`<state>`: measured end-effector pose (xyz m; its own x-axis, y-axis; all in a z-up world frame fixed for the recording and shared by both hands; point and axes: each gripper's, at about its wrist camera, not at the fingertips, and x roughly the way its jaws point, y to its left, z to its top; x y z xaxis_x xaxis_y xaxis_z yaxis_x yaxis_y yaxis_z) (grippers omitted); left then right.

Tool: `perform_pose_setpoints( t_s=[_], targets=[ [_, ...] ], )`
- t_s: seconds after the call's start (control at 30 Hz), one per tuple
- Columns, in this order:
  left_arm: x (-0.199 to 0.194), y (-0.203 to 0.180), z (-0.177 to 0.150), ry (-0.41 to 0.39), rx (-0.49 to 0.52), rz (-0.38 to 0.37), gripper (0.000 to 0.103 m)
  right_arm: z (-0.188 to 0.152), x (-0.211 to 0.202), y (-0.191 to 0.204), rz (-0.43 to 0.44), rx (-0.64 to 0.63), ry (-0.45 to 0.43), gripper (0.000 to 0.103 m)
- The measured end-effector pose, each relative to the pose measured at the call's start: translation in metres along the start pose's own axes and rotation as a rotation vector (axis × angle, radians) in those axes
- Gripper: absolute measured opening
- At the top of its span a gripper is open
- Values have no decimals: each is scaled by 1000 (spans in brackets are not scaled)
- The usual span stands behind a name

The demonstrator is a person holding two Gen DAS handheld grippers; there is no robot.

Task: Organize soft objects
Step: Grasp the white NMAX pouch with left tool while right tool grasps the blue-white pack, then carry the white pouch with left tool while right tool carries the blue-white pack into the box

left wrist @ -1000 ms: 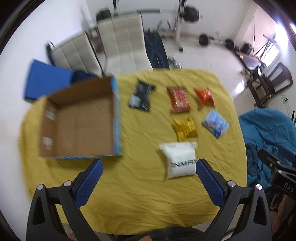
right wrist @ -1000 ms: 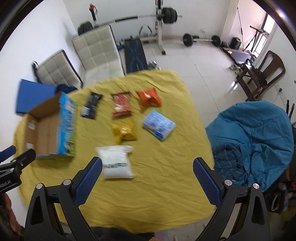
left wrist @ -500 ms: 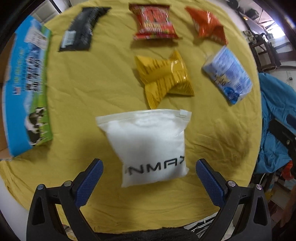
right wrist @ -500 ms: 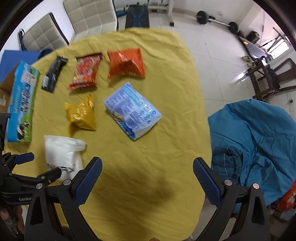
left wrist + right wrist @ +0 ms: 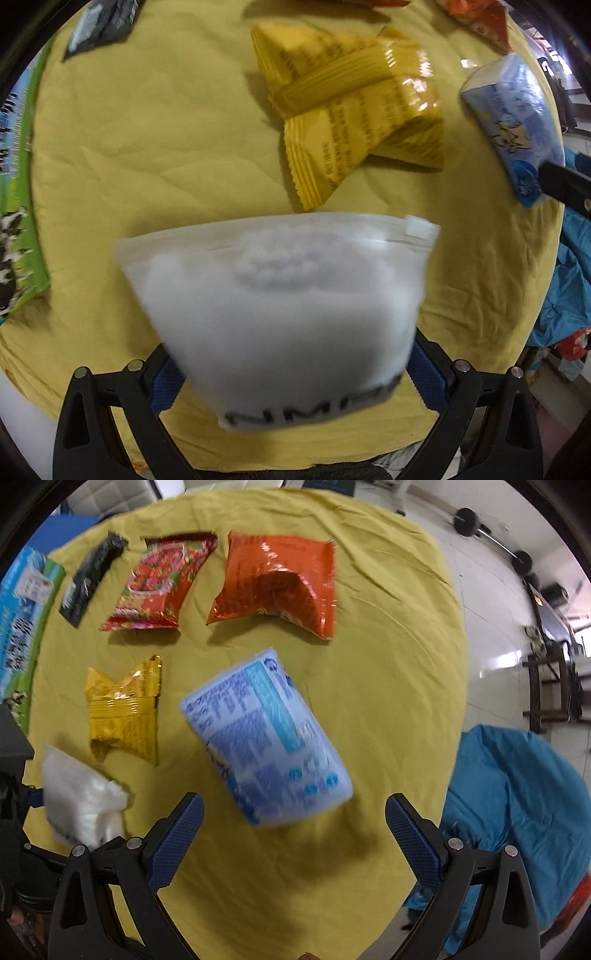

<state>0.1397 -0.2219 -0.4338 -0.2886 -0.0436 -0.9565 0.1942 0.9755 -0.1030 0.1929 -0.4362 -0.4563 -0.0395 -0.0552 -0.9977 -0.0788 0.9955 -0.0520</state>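
Observation:
A white zip pouch (image 5: 280,310) lies on the yellow cloth, its near end between the open fingers of my left gripper (image 5: 291,373); contact is unclear. It also shows at the left of the right wrist view (image 5: 79,801). A light blue pack (image 5: 266,738) lies just ahead of my open right gripper (image 5: 293,830), apart from the pads; it also shows in the left wrist view (image 5: 513,122). A yellow snack bag (image 5: 351,107) lies beyond the pouch. An orange bag (image 5: 280,583), a red bag (image 5: 159,583) and a black packet (image 5: 90,578) lie further back.
A printed cardboard box (image 5: 18,627) stands at the table's left edge, also in the left wrist view (image 5: 14,206). The yellow-covered table (image 5: 388,686) drops off on the right toward a blue beanbag (image 5: 517,812). Gym gear (image 5: 469,520) stands on the floor behind.
Both grippers have moved down and forward. The left one has closed in around the white pouch's near end; the right one has come close to the light blue pack.

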Motion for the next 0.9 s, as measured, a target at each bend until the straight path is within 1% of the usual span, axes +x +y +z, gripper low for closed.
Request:
perform_pose_setpoints(
  t_s=[0.13, 0.27, 0.33, 0.43, 0.47, 0.5, 0.53, 0.6, 0.63, 0.7, 0.8, 0.9],
  targets=[
    [3, 3, -2, -27, -15, -13, 97, 24, 19, 7, -4, -56, 41, 100],
    [-13, 11, -2, -58, -11, -17, 84, 42, 38, 11, -8, -92, 83, 100],
    [-17, 11, -3, -63, -9, -20, 81, 49, 48, 11, 1, -99, 105, 100],
    [-31, 13, -2, -84, -9, -11, 79, 56, 58, 9, 27, -74, 126, 100],
    [-35, 14, -3, -96, -7, 2, 78, 58, 59, 8, 29, -57, 128, 98],
    [-41, 12, -5, -108, -7, 15, 78, 59, 58, 7, 35, -36, 123, 93],
    [-44, 14, -5, -120, -9, 28, 78, 62, 59, 7, 39, -22, 120, 90],
    [-51, 17, -6, -139, -16, 39, 78, 59, 59, 6, 43, 7, 125, 82],
    [-54, 19, -7, -149, -19, 48, 78, 51, 59, 8, 41, 28, 128, 80],
    [-62, 24, -13, -162, -21, 65, 78, 41, 59, 6, 47, 63, 140, 72],
    [-67, 29, -14, -165, -27, 72, 78, 24, 57, -1, 73, 153, 171, 68],
    [-72, 38, -16, -163, -31, 73, 78, 4, 56, -5, 130, 252, 216, 67]
  ],
)
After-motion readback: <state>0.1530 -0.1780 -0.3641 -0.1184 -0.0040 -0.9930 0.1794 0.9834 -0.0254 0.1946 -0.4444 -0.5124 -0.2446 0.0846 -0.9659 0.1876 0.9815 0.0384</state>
